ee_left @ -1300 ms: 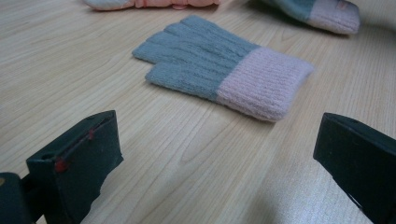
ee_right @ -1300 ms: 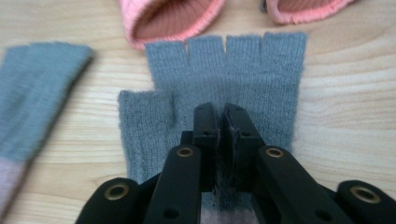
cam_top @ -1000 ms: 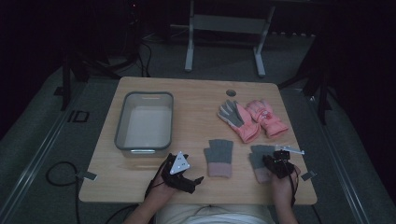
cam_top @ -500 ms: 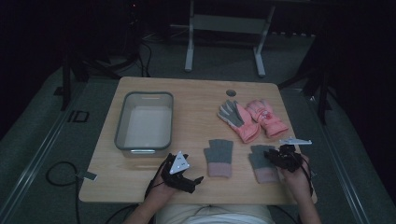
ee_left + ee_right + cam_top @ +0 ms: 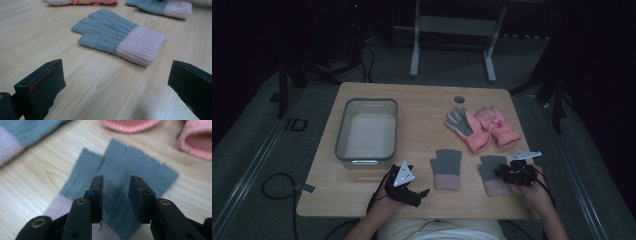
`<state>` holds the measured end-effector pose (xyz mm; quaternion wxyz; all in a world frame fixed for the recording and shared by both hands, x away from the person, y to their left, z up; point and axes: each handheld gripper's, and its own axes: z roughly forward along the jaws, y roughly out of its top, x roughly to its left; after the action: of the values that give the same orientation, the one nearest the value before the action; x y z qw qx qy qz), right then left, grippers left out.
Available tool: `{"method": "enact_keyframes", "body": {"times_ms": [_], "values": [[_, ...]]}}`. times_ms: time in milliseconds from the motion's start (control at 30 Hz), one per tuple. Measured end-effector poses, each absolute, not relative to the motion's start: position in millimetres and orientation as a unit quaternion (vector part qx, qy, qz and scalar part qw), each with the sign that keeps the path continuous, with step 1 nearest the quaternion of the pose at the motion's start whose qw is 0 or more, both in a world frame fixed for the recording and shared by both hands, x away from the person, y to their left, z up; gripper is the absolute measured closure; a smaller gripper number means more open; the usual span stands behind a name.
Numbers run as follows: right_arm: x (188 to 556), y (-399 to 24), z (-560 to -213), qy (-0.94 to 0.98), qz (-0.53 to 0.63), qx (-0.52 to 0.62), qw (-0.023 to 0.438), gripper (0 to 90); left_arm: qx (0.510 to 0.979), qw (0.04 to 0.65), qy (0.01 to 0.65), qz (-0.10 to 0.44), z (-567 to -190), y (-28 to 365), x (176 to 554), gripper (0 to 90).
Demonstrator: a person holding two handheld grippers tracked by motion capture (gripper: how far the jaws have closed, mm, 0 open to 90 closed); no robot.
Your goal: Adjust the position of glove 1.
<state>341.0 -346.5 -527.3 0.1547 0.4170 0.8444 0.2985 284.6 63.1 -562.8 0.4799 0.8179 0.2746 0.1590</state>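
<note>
Grey glove (image 5: pixel 130 170) flat under R gripper (image 5: pixel 115 185) — jaws just parting, nothing gripped; L gripper (image 5: pixel 115 75) wide.

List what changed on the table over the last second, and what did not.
The right gripper has shifted slightly rightward over the right grey-and-pink glove, and its jaws have just been opening; they stand parted above the knit, gripping nothing. The left gripper, the middle grey-and-pink glove, the pink gloves and the tub stayed put.
</note>
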Motion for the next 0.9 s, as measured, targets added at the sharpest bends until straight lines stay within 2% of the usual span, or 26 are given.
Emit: {"method": "enact_keyframes", "body": {"times_ms": [200,400,467,733,900], "values": [[339,-351,-537,0.837,0.307,0.43,0.139,67.0,0.818,0.481,0.275,0.156,-563,63,285,0.4],[334,-343,-541,0.824,0.303,0.448,0.169,81.7,0.818,0.481,0.276,0.154,-563,64,285,0.4],[332,-341,-542,0.818,0.301,0.458,0.175,84.0,0.818,0.481,0.276,0.153,-563,64,286,0.4],[327,-337,-530,0.784,0.316,0.509,0.163,86.0,0.817,0.482,0.276,0.154,-563,64,285,0.4],[320,-326,-500,0.77,0.35,0.498,0.188,85.9,0.817,0.483,0.275,0.155,-563,64,285,0.4]]}}
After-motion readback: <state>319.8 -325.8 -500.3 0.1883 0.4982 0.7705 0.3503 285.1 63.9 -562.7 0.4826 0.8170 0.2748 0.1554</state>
